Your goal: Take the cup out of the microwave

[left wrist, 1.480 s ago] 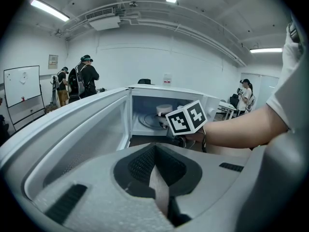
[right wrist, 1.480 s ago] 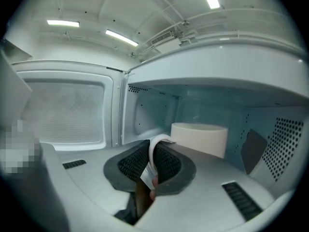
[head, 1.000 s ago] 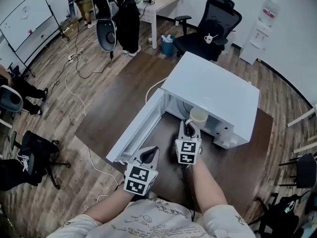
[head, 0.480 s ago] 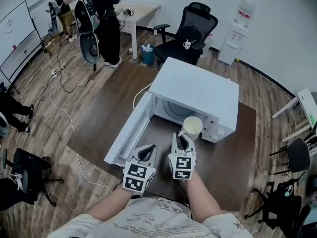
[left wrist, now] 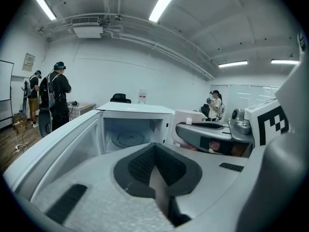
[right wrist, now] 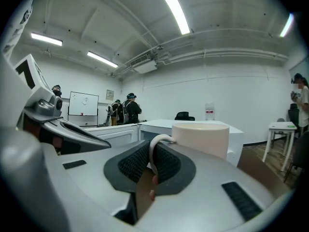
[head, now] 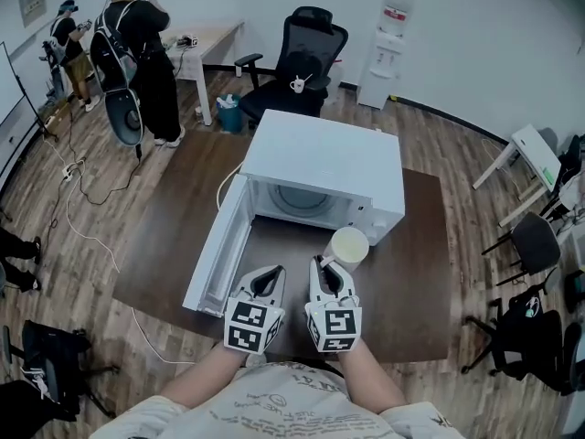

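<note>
The white microwave (head: 320, 158) stands on the dark table (head: 402, 282) with its door (head: 219, 245) swung open to the left; its cavity (left wrist: 128, 134) holds only the turntable. A cream cup (head: 348, 245) hangs outside the microwave, in front of its right corner. My right gripper (head: 324, 268) is shut on the cup's handle (right wrist: 155, 146), with the cup body (right wrist: 200, 138) just beyond the jaws. My left gripper (head: 268, 280) hovers beside it near the door, shut with nothing in it (left wrist: 154, 163).
A black office chair (head: 297, 58) with a small cup on its seat stands behind the table. People stand at the far left by a desk (head: 201, 39). A water dispenser (head: 384, 48) is at the back wall. Cables run over the wood floor at left.
The right gripper has drawn the cup out of the microwave's cavity and back toward me. The left gripper stayed near the door. The head view has shifted.
</note>
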Action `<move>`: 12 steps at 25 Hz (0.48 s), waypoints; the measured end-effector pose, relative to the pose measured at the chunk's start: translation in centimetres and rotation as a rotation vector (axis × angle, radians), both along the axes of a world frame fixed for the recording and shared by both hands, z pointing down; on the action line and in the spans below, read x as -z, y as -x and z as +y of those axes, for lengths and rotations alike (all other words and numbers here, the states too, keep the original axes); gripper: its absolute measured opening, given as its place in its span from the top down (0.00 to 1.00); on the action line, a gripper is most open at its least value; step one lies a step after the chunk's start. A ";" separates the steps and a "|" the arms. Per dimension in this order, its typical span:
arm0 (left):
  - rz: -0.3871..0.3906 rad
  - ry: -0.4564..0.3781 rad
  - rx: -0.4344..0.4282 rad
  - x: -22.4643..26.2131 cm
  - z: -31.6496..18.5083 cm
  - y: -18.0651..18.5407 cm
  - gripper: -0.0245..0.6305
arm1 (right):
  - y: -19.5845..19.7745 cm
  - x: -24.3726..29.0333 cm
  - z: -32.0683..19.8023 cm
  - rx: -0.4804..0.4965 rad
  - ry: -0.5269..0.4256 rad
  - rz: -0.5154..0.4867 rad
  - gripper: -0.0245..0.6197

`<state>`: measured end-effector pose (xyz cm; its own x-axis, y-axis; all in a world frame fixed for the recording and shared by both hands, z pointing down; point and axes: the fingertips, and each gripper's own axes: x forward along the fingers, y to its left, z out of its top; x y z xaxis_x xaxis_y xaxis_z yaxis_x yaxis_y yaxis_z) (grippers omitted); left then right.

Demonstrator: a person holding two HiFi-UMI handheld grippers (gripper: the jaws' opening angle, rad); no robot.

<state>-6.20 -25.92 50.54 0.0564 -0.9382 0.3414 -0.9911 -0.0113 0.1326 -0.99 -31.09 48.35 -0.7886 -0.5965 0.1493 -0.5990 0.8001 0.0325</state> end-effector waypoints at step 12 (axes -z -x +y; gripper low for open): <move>-0.010 -0.020 -0.124 0.3 0.4 -3.1 0.96 | -3.7 -0.1 1.7 -0.123 0.002 0.003 0.91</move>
